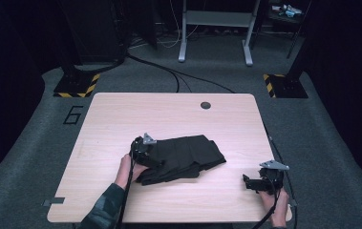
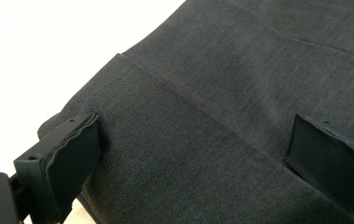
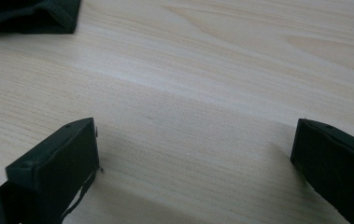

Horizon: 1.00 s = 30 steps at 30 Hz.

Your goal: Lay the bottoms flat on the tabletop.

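Left gripper fingers spread over dark cloth; right gripper released near right edge. Better to pinch one fold cleanly.

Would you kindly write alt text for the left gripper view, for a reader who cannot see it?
The left gripper hangs with its two black jaws spread wide over a folded dark cloth, nothing pinched between them. A bright strip of table shows at upper left.

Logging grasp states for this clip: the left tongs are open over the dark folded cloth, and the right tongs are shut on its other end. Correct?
Not quite. The right tongs are open over bare table, apart from the dark folded cloth, as the right gripper view shows. The left tongs are open over it.
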Motion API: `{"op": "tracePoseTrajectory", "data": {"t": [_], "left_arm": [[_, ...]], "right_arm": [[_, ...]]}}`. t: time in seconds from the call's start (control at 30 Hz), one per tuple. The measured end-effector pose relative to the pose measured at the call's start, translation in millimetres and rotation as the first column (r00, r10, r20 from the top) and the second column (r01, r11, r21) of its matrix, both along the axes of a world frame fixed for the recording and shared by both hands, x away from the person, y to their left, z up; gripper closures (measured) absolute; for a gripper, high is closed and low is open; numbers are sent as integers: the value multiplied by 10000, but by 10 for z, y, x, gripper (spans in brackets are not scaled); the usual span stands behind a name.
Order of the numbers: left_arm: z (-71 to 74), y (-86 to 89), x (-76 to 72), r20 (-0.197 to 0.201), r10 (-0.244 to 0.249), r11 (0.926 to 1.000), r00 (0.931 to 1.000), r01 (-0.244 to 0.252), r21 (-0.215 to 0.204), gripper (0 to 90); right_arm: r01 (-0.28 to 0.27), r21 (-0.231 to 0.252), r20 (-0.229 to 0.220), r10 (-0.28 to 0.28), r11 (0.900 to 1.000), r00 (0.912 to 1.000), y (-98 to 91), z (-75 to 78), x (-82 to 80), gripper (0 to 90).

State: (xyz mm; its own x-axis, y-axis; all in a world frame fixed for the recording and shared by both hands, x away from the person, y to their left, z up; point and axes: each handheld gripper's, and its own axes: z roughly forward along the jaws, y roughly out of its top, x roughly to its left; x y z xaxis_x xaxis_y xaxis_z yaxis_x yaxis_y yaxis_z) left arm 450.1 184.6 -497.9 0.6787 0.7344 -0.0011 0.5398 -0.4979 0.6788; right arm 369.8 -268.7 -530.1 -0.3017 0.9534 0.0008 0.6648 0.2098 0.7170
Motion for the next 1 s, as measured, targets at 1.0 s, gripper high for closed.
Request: {"op": "tracePoseTrajectory", "data": {"t": [1.0], "left_arm": [[341, -1029, -568, 328, -2461, 9690, 9687, 2452, 300, 8]], "right_arm": [[-40, -12, 25, 40, 10000, 10000, -4, 0, 4, 3]]}}
